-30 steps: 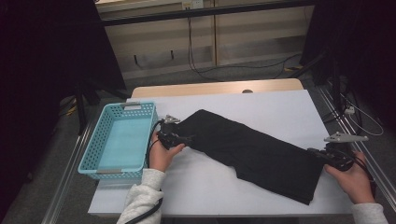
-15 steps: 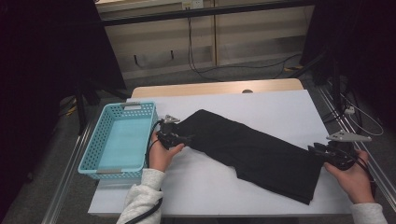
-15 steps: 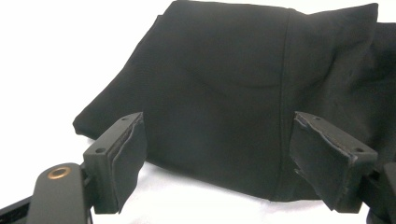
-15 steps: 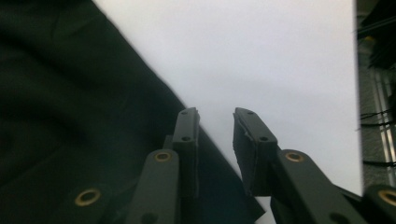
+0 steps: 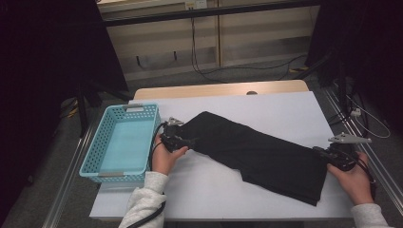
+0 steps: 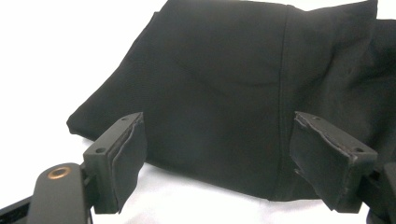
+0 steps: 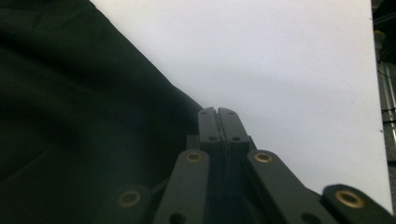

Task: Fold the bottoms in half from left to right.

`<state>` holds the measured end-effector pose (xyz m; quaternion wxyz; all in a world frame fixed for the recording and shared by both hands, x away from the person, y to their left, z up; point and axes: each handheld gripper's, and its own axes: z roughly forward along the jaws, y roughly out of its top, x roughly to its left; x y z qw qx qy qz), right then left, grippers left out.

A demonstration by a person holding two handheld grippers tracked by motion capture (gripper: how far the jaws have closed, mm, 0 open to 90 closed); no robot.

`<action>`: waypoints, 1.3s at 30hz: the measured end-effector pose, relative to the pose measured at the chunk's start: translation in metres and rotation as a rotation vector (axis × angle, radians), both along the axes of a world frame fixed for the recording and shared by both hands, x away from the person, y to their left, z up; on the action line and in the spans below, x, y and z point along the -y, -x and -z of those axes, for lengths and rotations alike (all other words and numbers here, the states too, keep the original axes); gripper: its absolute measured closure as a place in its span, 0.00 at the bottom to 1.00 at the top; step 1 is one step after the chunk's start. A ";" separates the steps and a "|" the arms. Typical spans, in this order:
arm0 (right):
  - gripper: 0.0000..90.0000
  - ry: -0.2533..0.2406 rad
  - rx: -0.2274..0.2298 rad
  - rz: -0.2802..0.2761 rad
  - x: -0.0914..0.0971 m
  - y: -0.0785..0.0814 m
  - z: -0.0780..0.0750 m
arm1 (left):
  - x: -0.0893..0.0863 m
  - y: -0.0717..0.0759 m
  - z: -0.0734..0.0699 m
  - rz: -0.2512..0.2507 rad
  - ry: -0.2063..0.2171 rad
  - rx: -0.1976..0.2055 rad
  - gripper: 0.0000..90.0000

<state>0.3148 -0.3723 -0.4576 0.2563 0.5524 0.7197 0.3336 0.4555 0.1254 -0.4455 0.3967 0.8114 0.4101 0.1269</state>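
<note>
We keep the folded black fabric garment [image 5: 259,154] flat on the white surface [image 5: 280,111] beside the turquoise plastic basket [image 5: 122,142]. The left hand-held gripper [image 6: 217,154] stands spread at one end, ready to grasp. The right hand-held gripper [image 7: 217,122], pressed together, has just been closing at the opposite edge; a pinch cannot be confirmed.

A black cloth [image 5: 259,154] lies slantwise across the white table [image 5: 285,109], beside a turquoise basket [image 5: 121,142].
</note>
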 end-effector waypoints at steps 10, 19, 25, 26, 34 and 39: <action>0.63 0.015 0.015 -0.067 -0.027 0.013 -0.012 | 0.000 0.001 0.000 -0.014 0.000 0.011 0.22; 0.68 -0.099 -0.033 -0.255 -0.078 0.030 -0.003 | 0.002 0.003 -0.001 0.011 0.000 -0.001 0.22; 0.68 -0.152 -0.066 -0.383 -0.110 0.041 0.003 | 0.002 0.003 0.000 0.007 0.002 -0.004 0.22; 0.67 -0.151 -0.073 -0.423 -0.120 0.043 0.004 | 0.001 0.003 -0.001 0.008 0.004 -0.004 0.22; 0.81 -0.059 -0.058 -0.506 -0.136 0.049 0.008 | 0.001 0.002 0.000 0.006 0.004 -0.008 0.22; 0.95 -0.073 -0.078 -0.532 -0.134 0.050 0.007 | 0.001 0.002 -0.001 0.007 0.007 -0.005 0.22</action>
